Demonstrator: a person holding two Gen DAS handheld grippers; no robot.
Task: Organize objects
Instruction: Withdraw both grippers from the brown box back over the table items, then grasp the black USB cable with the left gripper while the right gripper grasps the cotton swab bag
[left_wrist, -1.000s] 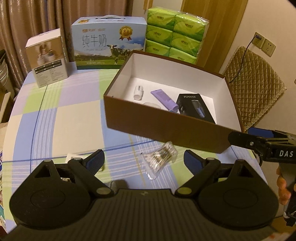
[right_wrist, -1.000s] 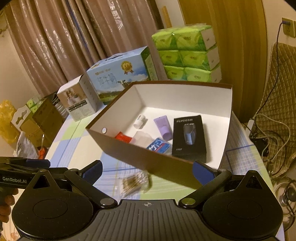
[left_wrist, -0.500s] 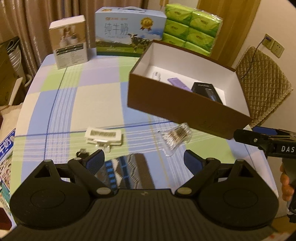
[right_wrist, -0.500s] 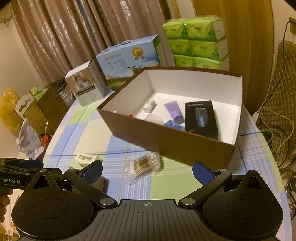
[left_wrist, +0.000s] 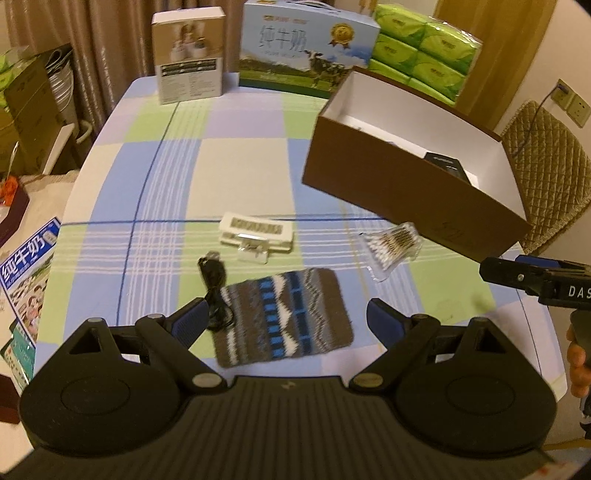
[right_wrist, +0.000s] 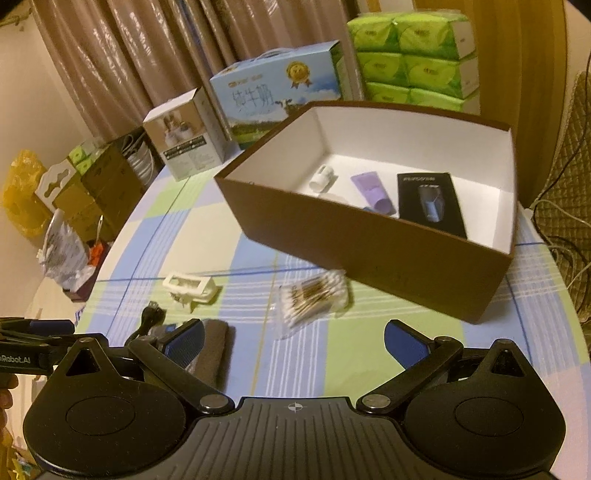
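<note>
Nearest, the left gripper (left_wrist: 284, 317) and the right gripper (right_wrist: 293, 338) both stand wide apart and empty above the checked tablecloth (left_wrist: 240, 158). Landmark: the brown box (right_wrist: 373, 240), open-topped, already holding a black carton (right_wrist: 428, 206), a purple tube (right_wrist: 371, 192) and a white cap (right_wrist: 322, 177). Four loose items lie short of the box. The knitted pouch (left_wrist: 286, 315) is closest to the left gripper, soft and limp; a pinch across one short edge should lift it. Touching its left side, the black cable (left_wrist: 214, 291) is light and floppy. Nearer the box, the white clip (left_wrist: 255, 234) looks rigid; grip its long sides. Just beside the box's front wall, the cotton swab packet (right_wrist: 314, 293) is light, its film probably slippery; squeeze mid-bundle.
</note>
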